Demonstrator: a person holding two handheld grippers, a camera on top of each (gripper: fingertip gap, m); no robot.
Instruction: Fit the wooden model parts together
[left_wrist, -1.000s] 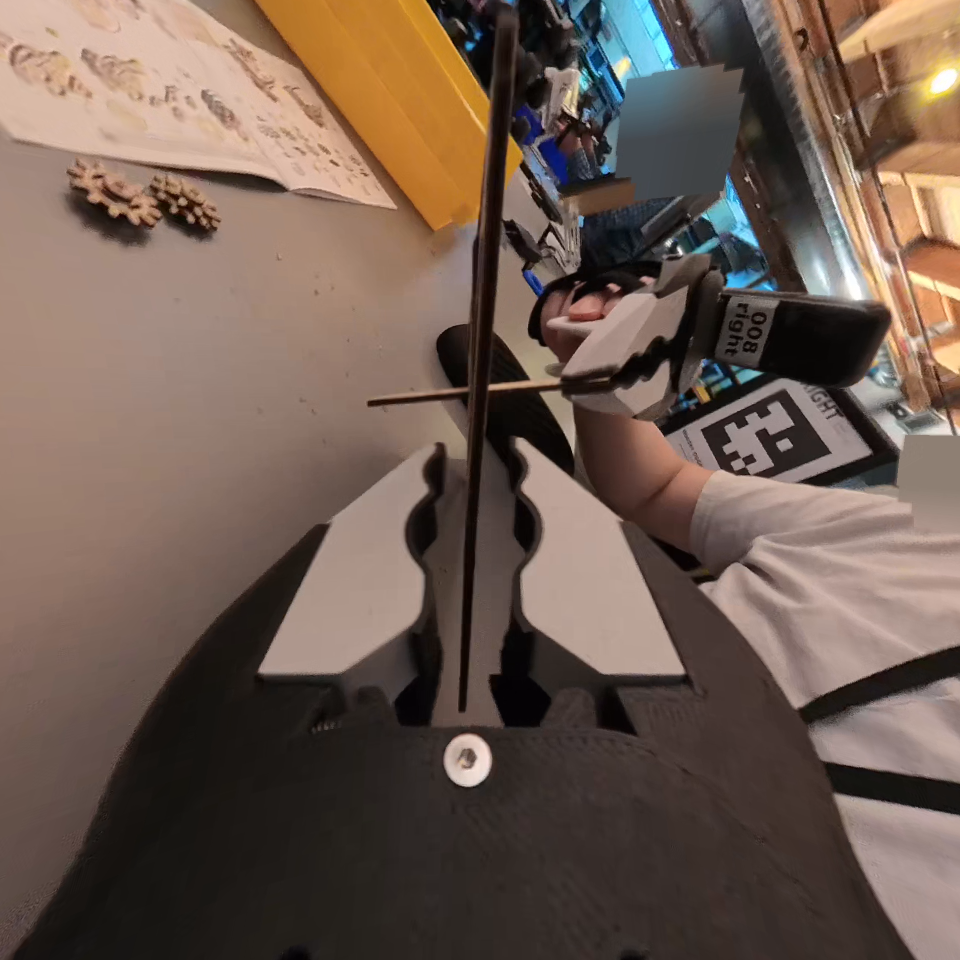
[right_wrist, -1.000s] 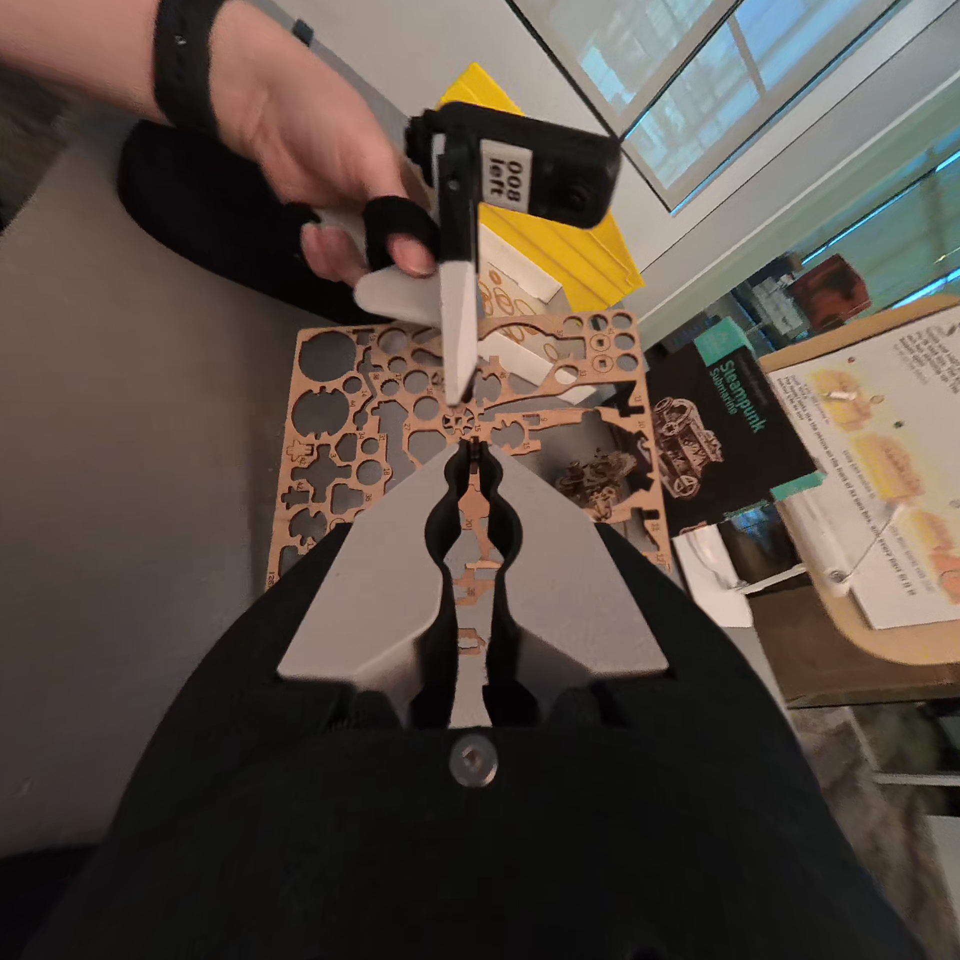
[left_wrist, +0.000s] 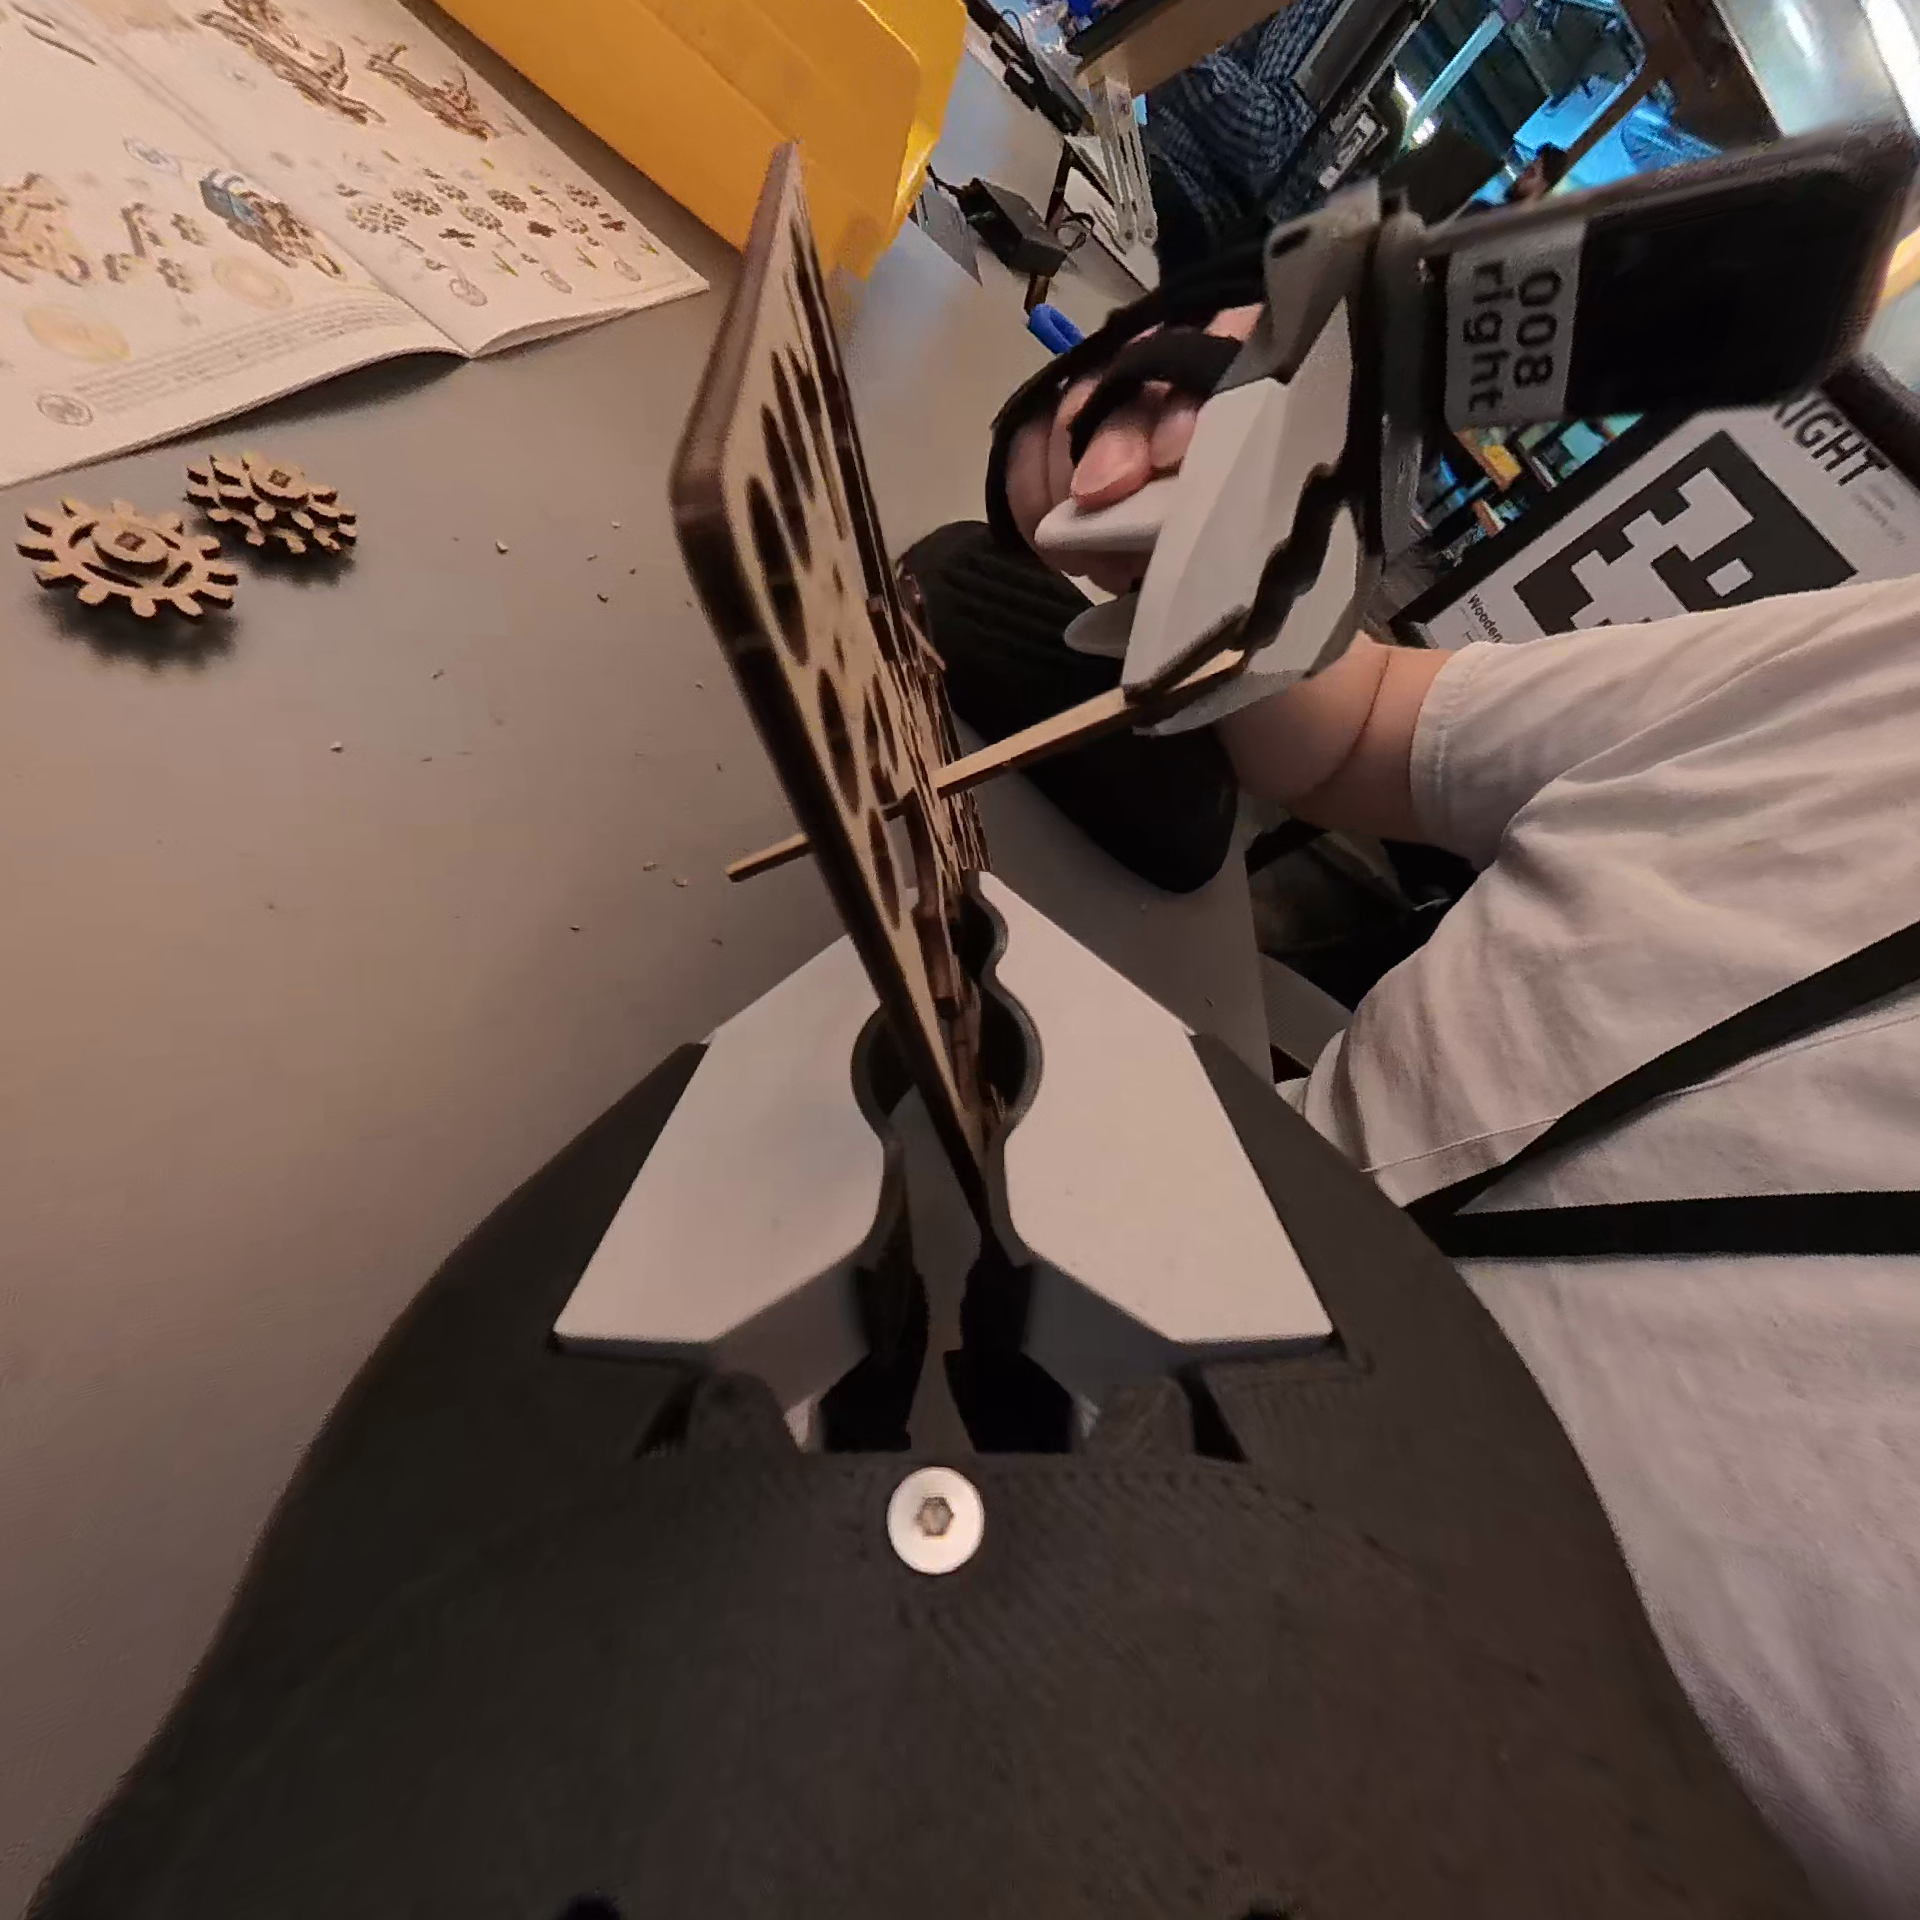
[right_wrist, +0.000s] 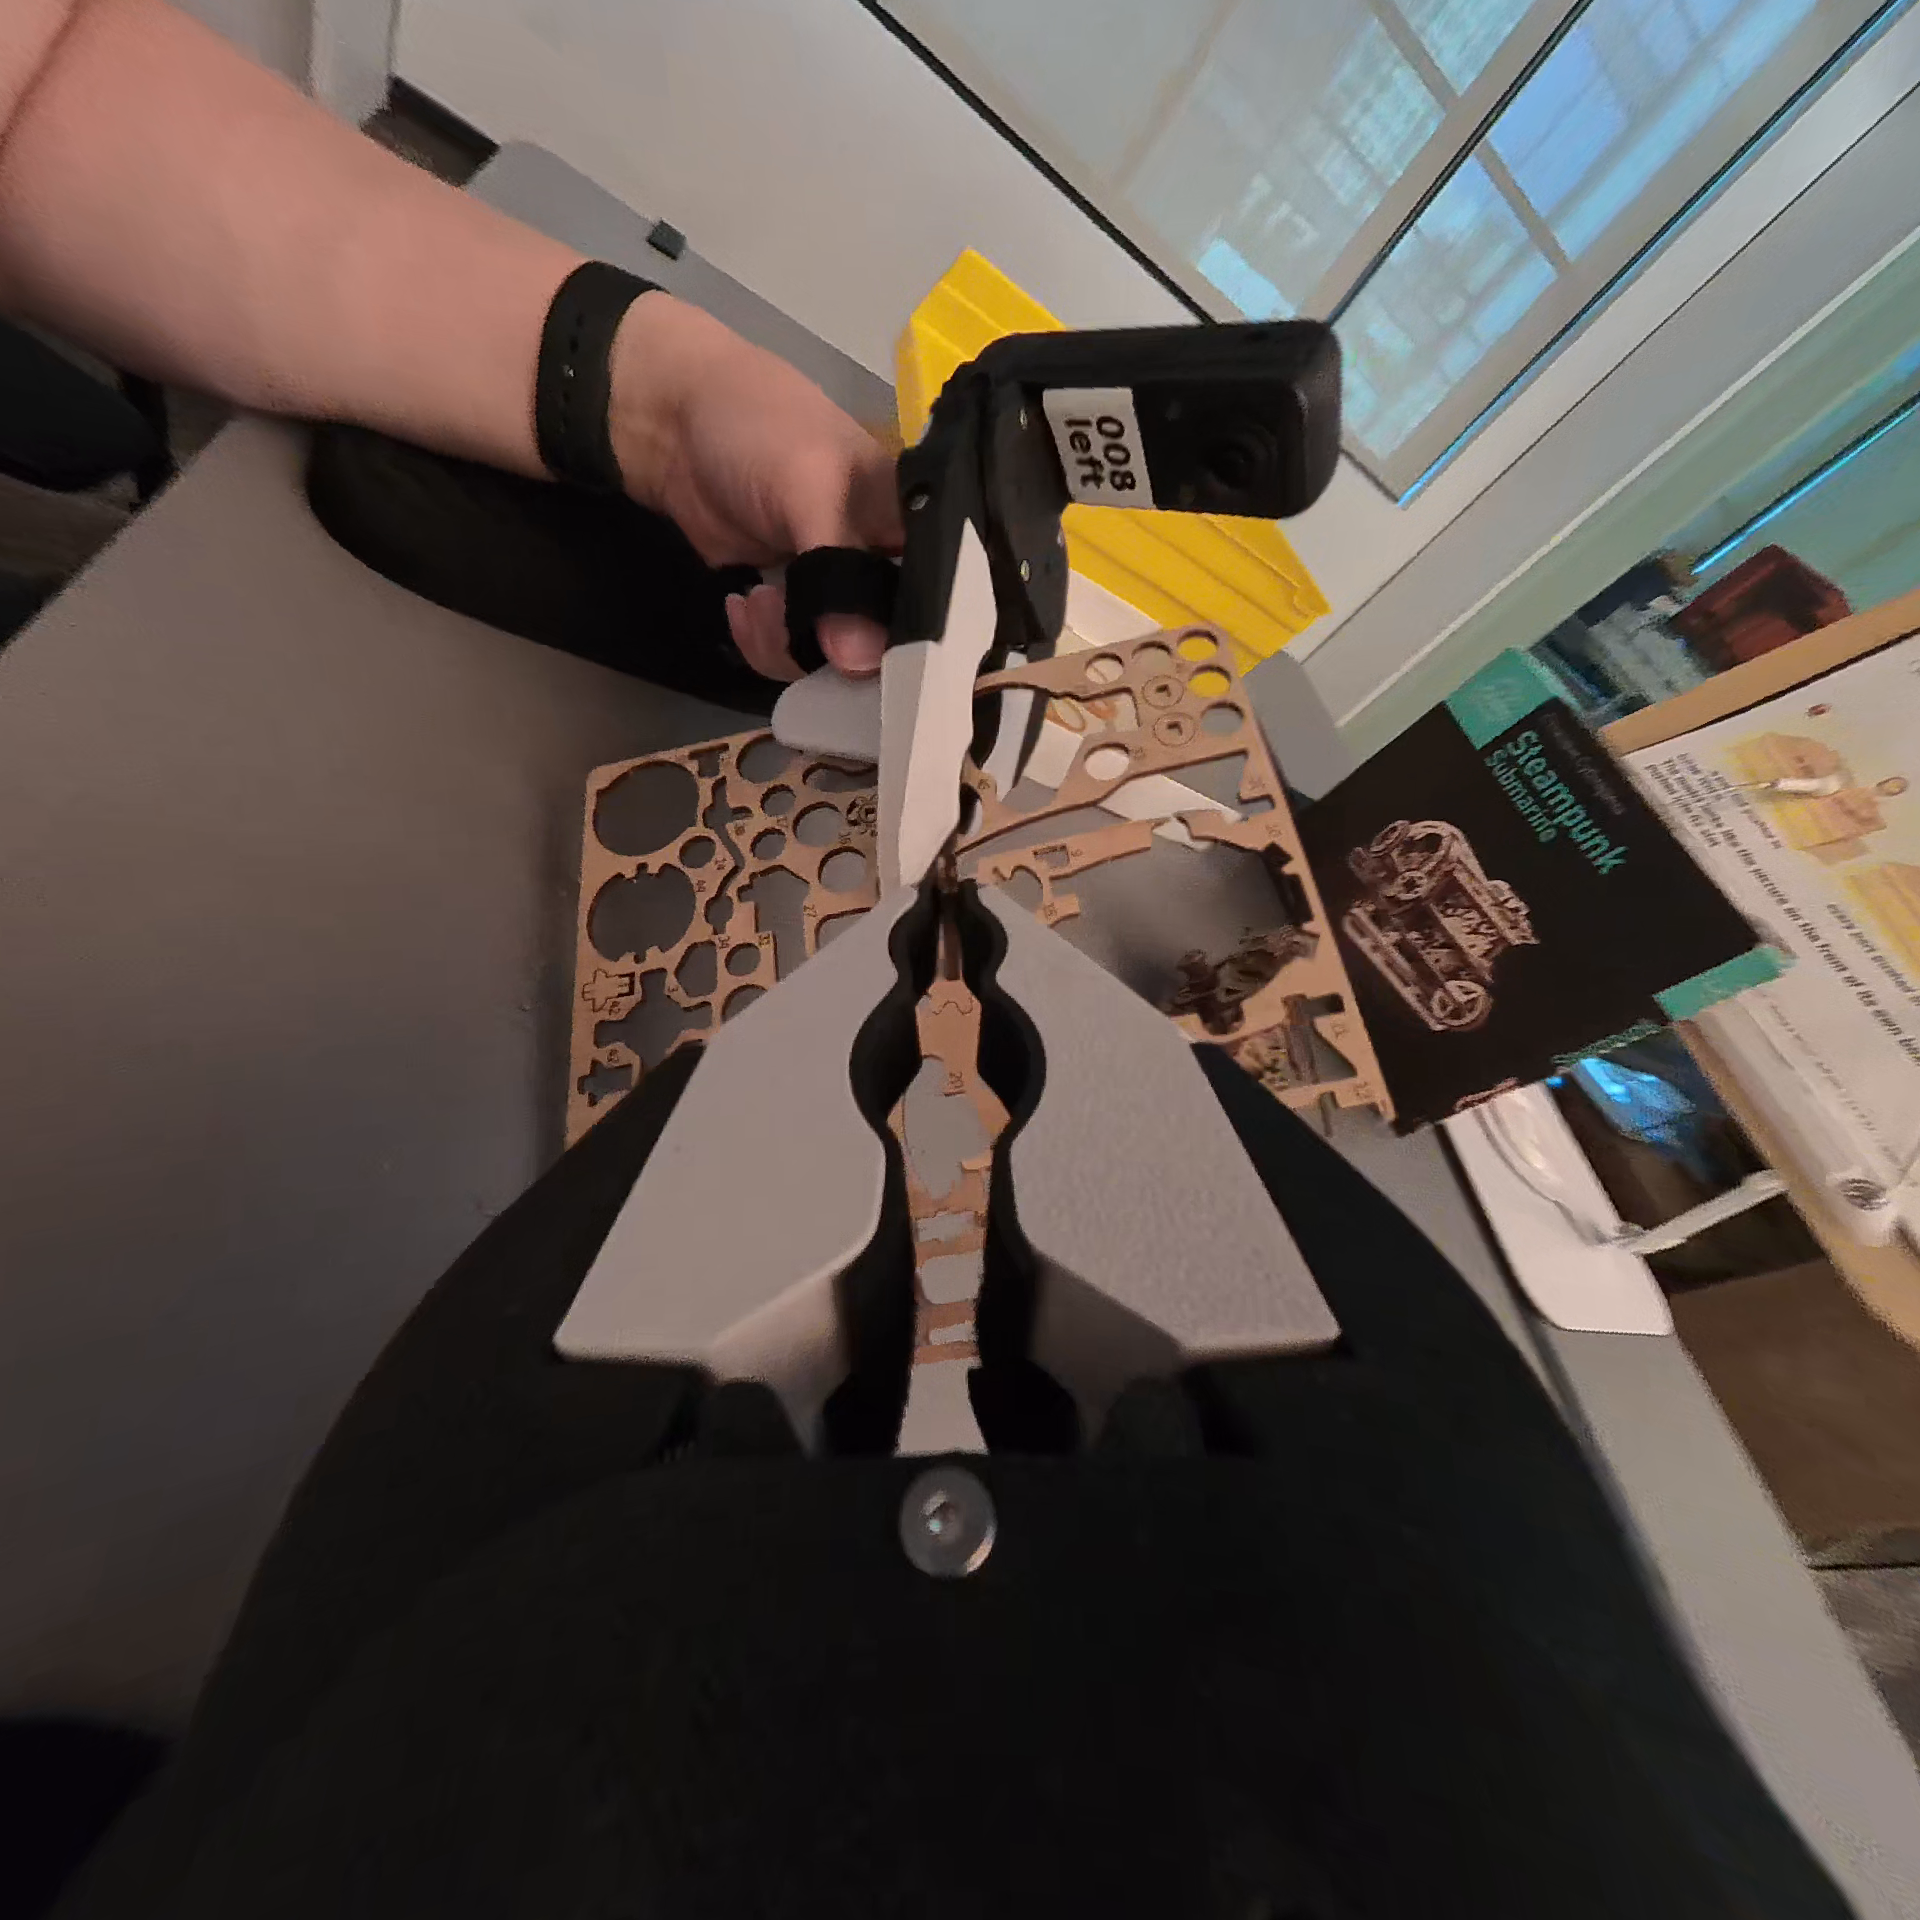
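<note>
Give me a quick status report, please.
Left tool shut on sheet. Right tool shut on stick, poked through sheet. Nothing in the way.

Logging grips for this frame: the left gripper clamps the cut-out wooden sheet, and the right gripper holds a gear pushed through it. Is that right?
Not quite. The right gripper holds a thin wooden stick, not a gear; the left wrist view shows it passing through the wooden sheet. The two gears lie on the table. The left gripper does clamp the sheet.
</note>
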